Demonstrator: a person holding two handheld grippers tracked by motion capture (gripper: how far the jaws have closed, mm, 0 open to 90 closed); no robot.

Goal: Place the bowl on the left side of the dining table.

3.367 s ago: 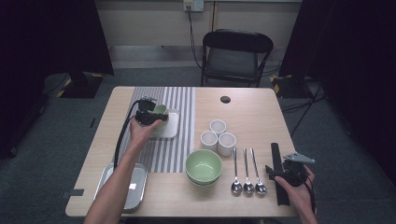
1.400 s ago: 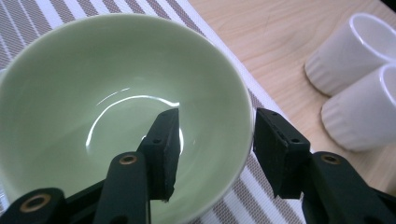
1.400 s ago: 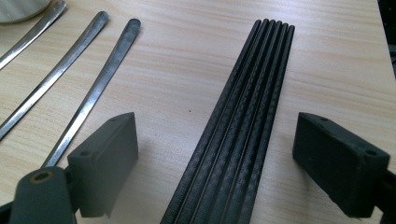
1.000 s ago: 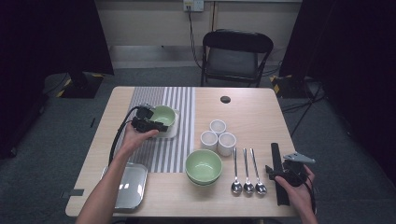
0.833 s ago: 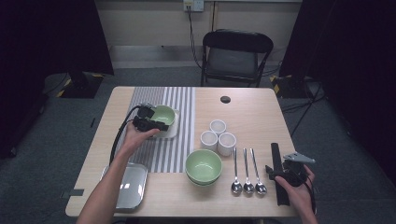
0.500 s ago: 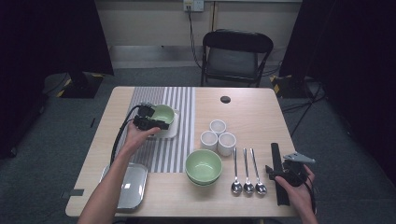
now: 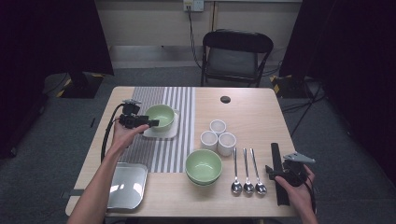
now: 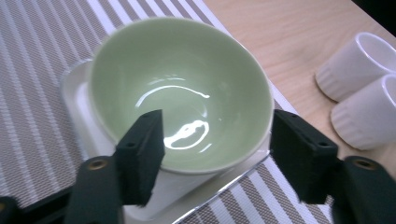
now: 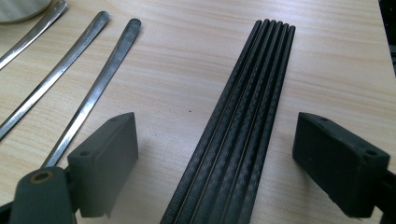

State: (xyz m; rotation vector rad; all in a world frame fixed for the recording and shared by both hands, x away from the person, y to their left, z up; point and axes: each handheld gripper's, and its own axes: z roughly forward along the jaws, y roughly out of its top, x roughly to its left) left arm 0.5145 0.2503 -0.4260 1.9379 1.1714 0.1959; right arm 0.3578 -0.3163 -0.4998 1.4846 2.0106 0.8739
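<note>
The left gripper (image 7: pixel 150 123) is sitting at the near-left rim of a pale green bowl (image 7: pixel 160 115), which is resting on a small white square plate (image 7: pixel 170 131) on the striped grey runner (image 7: pixel 161 151), toward the table's far left corner. Its jaws have just been opening; in the left gripper view they are standing apart with the bowl's (image 8: pixel 181 91) near rim between them, and neither pad is pressing on it, so the bowl is standing free on the plate (image 8: pixel 74 100).

The right gripper (image 7: pixel 279 171) is hovering near the table's near right corner over a bundle of black chopsticks (image 7: pixel 277 161), its jaws spread wide on either side of the sticks (image 9: pixel 238 126) without touching them. Three metal spoons (image 7: pixel 247 170) are lying just left of it, with a stack of green bowls (image 7: pixel 203 166) beyond them and three white ribbed cups (image 7: pixel 217 137) toward the middle of the table.

The risk here is in pulling the left gripper away: one jaw is reaching over the rim into the bowl, so a level pull could hook the rim and tip the bowl or drag it off its plate. Lifting clear first looks safer. On the right, closing off-centre could scatter the chopsticks or roll them toward the table's edge.
</note>
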